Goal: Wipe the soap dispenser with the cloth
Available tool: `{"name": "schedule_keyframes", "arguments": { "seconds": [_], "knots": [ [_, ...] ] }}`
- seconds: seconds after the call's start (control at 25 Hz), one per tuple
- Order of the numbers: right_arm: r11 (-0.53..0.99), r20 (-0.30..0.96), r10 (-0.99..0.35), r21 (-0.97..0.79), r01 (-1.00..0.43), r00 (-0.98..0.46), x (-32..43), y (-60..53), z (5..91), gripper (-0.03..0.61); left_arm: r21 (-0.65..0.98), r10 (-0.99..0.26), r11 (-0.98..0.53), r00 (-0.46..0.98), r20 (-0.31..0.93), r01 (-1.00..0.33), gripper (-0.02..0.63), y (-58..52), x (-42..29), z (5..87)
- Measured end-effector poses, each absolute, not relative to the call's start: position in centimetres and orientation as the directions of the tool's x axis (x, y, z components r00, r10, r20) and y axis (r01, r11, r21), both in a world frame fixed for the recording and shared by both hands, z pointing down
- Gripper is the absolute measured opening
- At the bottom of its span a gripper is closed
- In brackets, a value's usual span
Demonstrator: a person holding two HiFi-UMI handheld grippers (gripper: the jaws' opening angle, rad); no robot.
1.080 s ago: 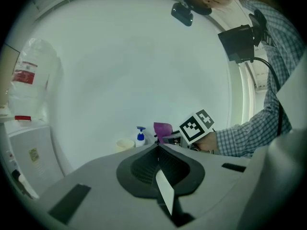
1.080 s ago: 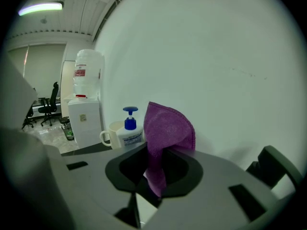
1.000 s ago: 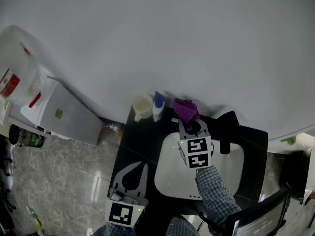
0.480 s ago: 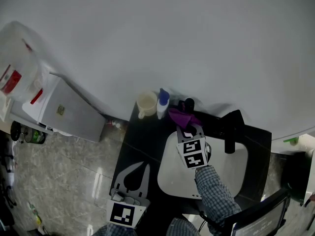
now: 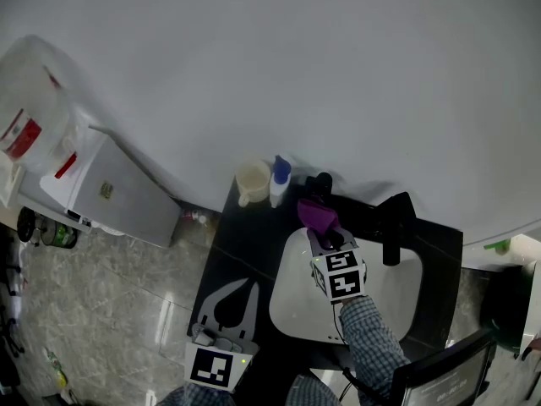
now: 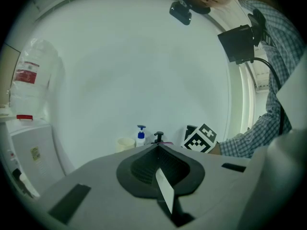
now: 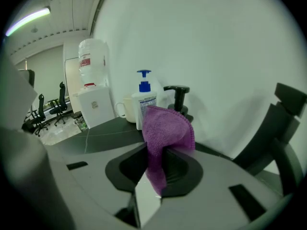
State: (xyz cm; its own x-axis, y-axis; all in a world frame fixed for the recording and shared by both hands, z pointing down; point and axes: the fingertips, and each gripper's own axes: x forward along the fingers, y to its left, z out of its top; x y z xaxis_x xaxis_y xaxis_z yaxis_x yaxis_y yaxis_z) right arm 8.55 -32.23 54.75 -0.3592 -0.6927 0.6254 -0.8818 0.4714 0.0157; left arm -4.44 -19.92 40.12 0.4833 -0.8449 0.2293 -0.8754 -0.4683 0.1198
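Dark counter (image 5: 241, 244): right gripper (image 5: 326, 232) pinches cloth (image 7: 165, 133) just short of dispenser (image 7: 178, 98). Left gripper (image 6: 158, 150) jaws together, empty. Best wrap pump, stroke downward.

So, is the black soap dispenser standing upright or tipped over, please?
Upright: the black soap dispenser stands vertically on the dark counter, pump head on top.

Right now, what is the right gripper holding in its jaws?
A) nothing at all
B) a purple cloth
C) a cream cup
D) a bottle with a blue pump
B: in the right gripper view, the right gripper has its jaws shut on the purple cloth, which sticks up between them.
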Motion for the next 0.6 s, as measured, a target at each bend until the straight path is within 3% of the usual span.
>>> {"name": "schedule_keyframes", "arguments": {
  "seconds": [0.6],
  "knots": [
    [0.391, 0.431, -0.841, 0.066, -0.918, -0.327, 10.9, -36.4, 42.1, 0.075, 0.109, -0.838, -0.503, 0.515, 0.18, -0.857, 0.002, -19.7, -2.7, 38.3]
  ]
}}
